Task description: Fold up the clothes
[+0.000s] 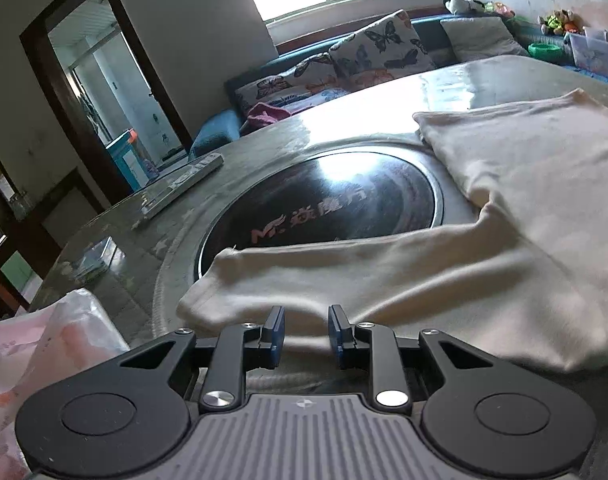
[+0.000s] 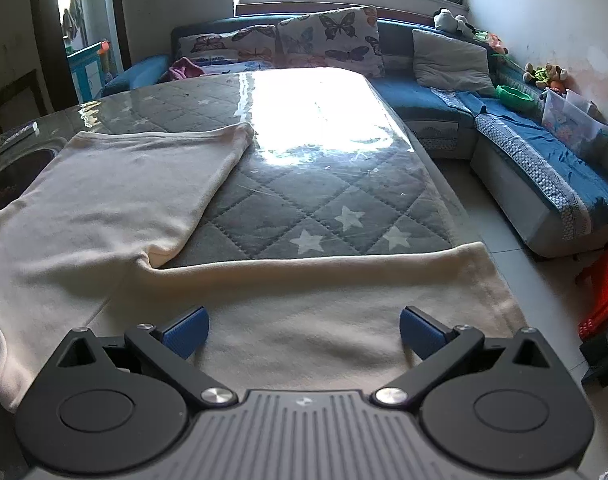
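A cream long-sleeved top lies flat on the table. In the right wrist view its body (image 2: 103,184) runs away at the left and one sleeve (image 2: 324,292) crosses the front. My right gripper (image 2: 304,330) hovers just over that sleeve, jaws wide open, nothing held. In the left wrist view the other sleeve (image 1: 344,276) stretches left over the black disc, with the body (image 1: 544,168) at the right. My left gripper (image 1: 306,336) sits at this sleeve's near edge. Its blue pads (image 1: 277,334) stand a narrow gap apart, with cloth showing in the gap.
The table (image 2: 324,200) has a grey quilted star cover under clear plastic. A round black glass disc (image 1: 324,200) is set into it. A remote (image 1: 183,184) lies beyond, a pink plastic bag (image 1: 43,340) at near left. Blue sofa (image 2: 524,136) and red stool (image 2: 604,300) stand to the right.
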`<state>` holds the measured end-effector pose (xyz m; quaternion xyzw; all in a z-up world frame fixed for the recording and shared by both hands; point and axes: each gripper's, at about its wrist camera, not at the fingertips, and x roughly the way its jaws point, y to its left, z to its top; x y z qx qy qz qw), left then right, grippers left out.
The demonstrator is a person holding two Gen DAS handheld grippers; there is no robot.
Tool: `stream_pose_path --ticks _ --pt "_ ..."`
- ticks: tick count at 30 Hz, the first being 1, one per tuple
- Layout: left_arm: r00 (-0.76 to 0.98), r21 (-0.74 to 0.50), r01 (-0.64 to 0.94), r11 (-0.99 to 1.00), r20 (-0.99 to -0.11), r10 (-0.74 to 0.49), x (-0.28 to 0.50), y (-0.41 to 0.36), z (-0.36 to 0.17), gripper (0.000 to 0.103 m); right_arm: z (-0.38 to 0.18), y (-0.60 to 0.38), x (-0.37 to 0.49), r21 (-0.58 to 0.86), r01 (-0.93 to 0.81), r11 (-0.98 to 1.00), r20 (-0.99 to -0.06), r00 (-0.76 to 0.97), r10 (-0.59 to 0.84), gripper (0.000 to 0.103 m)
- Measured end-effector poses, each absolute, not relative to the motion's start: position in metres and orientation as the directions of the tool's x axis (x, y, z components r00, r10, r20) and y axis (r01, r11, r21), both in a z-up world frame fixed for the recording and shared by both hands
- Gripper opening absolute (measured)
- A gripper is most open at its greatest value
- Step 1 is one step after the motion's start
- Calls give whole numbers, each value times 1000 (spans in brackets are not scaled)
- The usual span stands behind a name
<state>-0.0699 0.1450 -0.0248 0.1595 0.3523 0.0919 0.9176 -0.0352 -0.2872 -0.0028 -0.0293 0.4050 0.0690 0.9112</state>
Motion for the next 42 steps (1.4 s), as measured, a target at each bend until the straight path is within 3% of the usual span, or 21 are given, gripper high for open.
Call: stream_pose_path --ticks 19,33,42 --pt "783 224 31 974 -612 115 -64 103 4 40 -5 -289 -57 6 -153 988 -735 670 108 103" --pt "789 157 199 967 -611 -63 -54 35 12 48 0 -341 -66 39 23 999 -703 711 11 102" --pt "773 152 260 954 -625 -111 -50 10 8 49 -9 -376 -57 116 109 987 -697 717 2 89"
